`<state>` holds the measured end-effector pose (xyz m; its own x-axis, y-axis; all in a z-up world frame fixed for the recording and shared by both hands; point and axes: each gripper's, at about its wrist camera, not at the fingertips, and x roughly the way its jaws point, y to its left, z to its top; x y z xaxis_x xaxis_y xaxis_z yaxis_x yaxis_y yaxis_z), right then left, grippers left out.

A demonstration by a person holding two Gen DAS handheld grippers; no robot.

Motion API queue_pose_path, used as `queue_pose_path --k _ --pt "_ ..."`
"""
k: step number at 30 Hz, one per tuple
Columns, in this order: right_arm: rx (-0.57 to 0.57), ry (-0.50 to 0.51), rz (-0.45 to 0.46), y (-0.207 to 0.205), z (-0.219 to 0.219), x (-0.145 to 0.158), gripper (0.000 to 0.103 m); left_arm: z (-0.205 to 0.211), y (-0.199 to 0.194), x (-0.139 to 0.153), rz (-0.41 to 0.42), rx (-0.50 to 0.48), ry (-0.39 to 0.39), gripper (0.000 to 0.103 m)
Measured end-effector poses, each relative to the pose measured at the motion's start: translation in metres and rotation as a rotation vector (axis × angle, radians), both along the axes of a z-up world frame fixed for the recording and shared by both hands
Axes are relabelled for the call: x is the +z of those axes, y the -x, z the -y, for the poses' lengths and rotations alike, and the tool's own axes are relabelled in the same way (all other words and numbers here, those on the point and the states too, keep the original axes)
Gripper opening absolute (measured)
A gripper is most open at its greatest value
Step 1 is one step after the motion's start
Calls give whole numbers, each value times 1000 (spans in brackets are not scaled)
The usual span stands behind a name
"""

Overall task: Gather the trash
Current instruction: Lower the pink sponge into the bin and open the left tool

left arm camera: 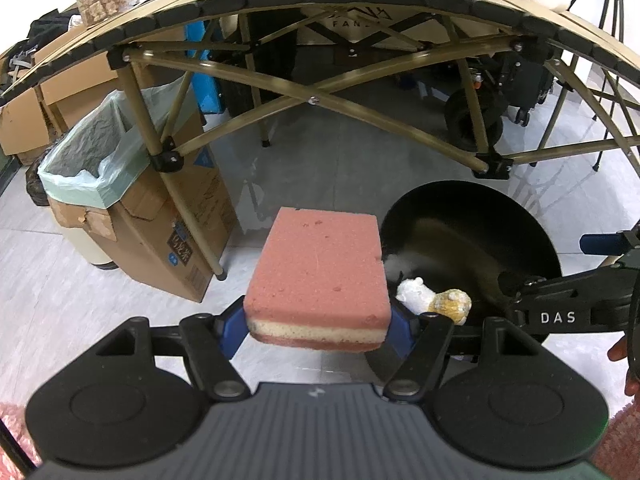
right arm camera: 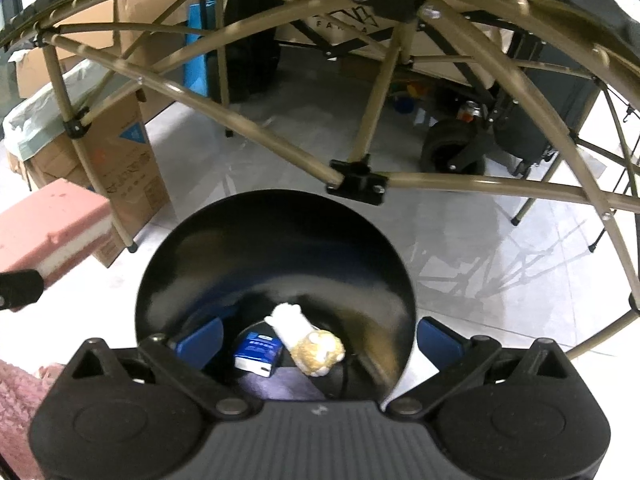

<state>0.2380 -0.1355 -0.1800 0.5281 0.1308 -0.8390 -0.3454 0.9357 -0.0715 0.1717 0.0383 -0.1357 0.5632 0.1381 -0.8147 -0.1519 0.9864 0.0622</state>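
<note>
My left tongs (left arm camera: 318,322) clench the pink layered sponge (left arm camera: 316,268), while my right tongs (right arm camera: 318,340), released, straddle the round black bin (right arm camera: 276,256) holding crumpled paper (right arm camera: 308,340).

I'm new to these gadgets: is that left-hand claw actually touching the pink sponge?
Touching. The left wrist view shows the left gripper with its blue pads pressed against both sides of the pink sponge.

"DAS" in white on the right gripper (left arm camera: 560,316); partial "FAN" on a tan panel (left arm camera: 352,24) under the table.
</note>
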Motion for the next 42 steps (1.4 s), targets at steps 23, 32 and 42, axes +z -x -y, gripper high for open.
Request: queue_pose_path --k 23,32,42 --pt "-178 -23 60 -1 85 37 103 60 -18 -8 -23 -153 -10 70" --pt "-229 -32 77 0 98 41 103 85 -35 -17 -53 -211 6 70" --pt "-288 -13 77 -6 108 38 103 111 -58 -28 -67 -263 22 70"
